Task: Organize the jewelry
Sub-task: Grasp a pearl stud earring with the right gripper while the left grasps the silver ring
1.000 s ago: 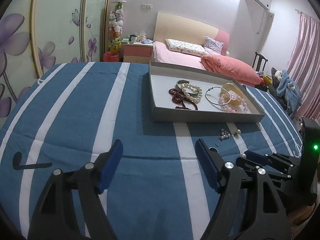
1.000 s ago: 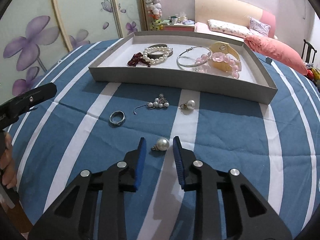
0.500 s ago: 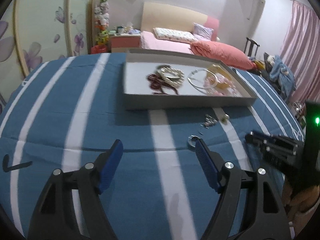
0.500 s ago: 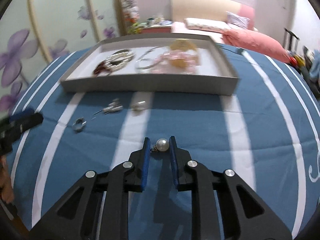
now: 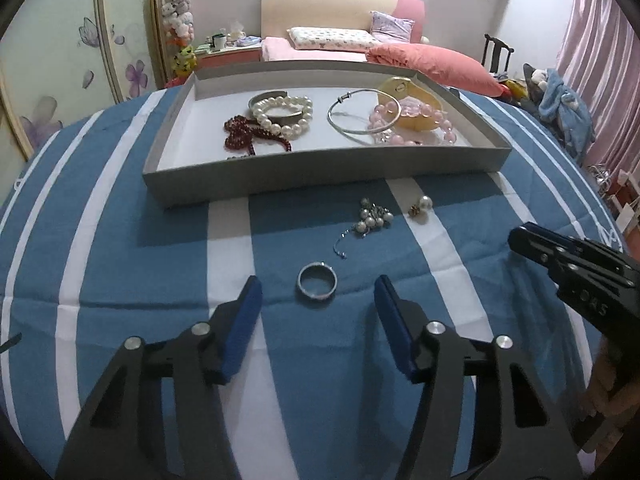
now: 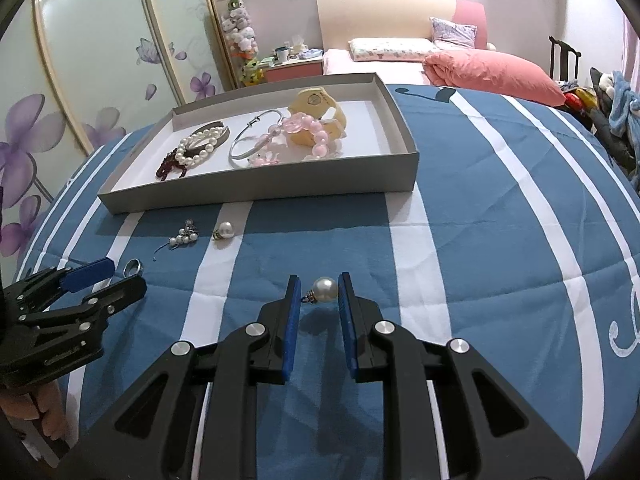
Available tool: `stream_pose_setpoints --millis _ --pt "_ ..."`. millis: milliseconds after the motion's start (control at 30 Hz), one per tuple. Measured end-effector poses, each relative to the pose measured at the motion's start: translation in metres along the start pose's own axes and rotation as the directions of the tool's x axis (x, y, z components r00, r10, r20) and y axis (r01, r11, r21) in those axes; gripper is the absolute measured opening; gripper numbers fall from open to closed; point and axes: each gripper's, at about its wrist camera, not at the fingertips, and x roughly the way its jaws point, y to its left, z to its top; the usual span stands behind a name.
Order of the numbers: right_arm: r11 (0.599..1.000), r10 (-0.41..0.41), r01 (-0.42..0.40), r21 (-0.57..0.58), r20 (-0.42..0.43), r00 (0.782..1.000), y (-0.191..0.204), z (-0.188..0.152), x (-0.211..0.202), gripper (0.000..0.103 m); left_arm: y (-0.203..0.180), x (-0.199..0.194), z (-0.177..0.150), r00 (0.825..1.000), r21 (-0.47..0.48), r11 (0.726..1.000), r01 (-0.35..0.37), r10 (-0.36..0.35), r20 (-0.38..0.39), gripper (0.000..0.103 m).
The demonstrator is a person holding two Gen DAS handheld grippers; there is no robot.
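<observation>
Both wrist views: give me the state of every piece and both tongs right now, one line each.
Left tongs: closing around the ring, pads not touching it.
Ring: flat on the cloth, between the left pads.
Right tongs: shut on the pearl earring.
Pearl earring: pinched at the right fingertips.
Second pearl earring: loose on the cloth.
Pearl cluster: loose on the cloth.
Tray: holds bracelets and bangles.
</observation>
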Motion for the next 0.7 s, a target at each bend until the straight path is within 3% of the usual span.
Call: stream_pose_setpoints --millis 200,267,467,700 --pt "1.000 0.013 -0.013 0.011 0.004 1.000 -0.003 -0.001 -0.001 0.020 -0.004 0.001 0.002 1.000 0.008 1.000 -0.024 0.024 0.006 0.037" --pt "1.000 0.014 -0.014 0.011 0.005 1.000 -0.003 -0.001 -0.001 0.020 -0.004 0.001 0.002 1.000 0.010 0.999 -0.030 0.030 0.008 0.022" --pt "1.000 0.015 -0.016 0.009 0.018 1.000 -0.003 -0.002 -0.004 0.020 0.007 -0.004 0.001 1.000 -0.037 0.999 0.002 -0.002 0.019 0.022" --pt "1.000 0.026 -0.026 -0.008 0.044 0.999 0.004 0.001 -0.008 0.020 0.034 -0.025 0.001 0.995 -0.112 0.993 -0.019 0.030 0.091 0.022"
